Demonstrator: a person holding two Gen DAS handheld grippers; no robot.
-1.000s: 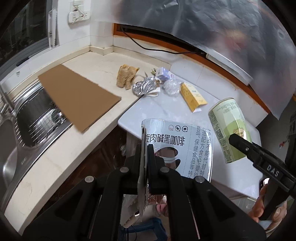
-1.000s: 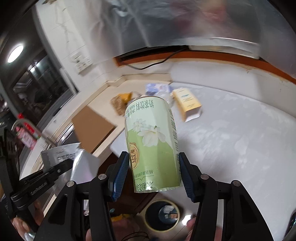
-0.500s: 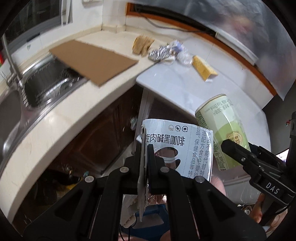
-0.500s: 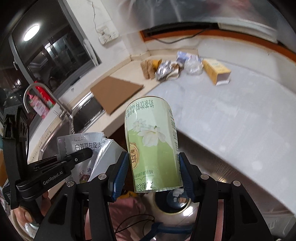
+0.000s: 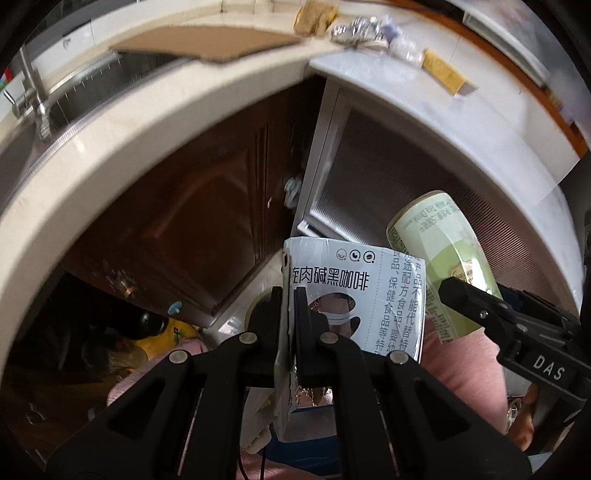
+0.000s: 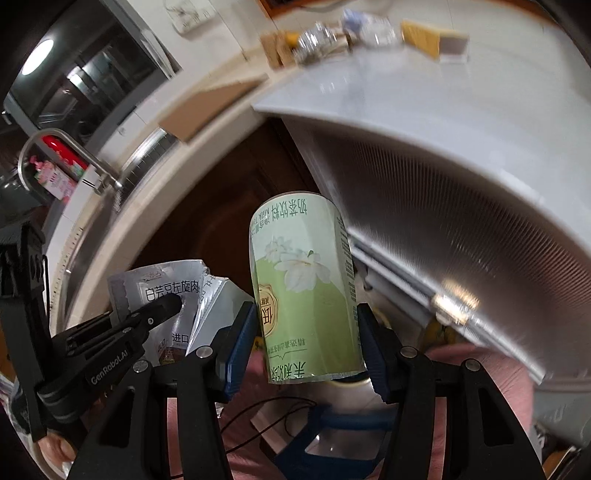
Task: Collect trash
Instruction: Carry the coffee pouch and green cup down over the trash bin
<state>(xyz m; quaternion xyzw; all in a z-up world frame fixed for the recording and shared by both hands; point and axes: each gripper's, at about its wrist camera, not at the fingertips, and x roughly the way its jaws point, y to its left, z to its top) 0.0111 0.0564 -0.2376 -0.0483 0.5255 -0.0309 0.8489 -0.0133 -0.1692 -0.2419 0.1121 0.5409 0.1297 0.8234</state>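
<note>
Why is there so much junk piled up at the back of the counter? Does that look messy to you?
Yes. A little heap of trash sits at the back of the counter: crumpled foil, a clear plastic scrap, a brown wrapper and a yellow box lying on its side with its end flap open.

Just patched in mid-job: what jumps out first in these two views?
The right claw clamps a pale green can, dead centre of its view. Beside it, the left claw pinches a flat silver coffee pouch. More litter, including a yellow box, lies on the counter behind.

sink [image 5: 92, 79] | faucet [image 6: 62, 147] | cardboard sheet [image 5: 207, 44] | dark cabinet door [image 5: 192, 206]
</note>
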